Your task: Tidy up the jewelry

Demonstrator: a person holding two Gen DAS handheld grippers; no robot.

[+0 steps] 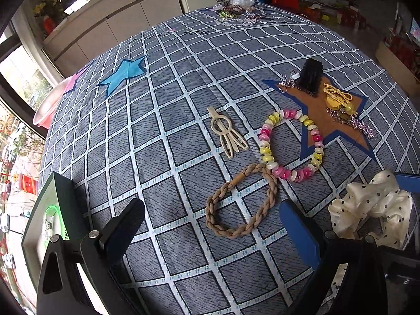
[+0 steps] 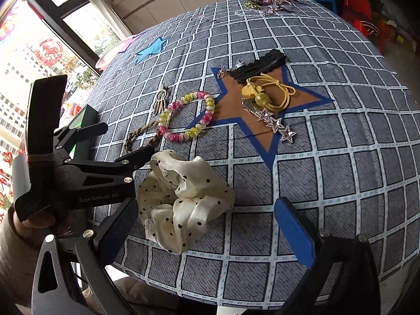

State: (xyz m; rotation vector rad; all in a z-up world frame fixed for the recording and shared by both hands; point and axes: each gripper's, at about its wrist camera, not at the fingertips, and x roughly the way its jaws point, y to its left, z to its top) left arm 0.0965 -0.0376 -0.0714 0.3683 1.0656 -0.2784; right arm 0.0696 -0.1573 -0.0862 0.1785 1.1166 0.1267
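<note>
Left tool (image 1: 212,225) and right tool (image 2: 207,223) both low, fingers spread wide, empty.

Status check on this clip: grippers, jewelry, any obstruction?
Left gripper open over braided band. Right gripper open around polka-dot scrunchie. Nothing held. Beaded bracelet overlaps brown star; path clear.

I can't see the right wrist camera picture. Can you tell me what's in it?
A cream polka-dot scrunchie lies on a grey checked tablecloth, between the open right gripper. Beyond it, a brown star holds a yellow hair tie, sparkly star clip and black clip. A pink and yellow bracelet lies left of the star, near the open left gripper.
</note>
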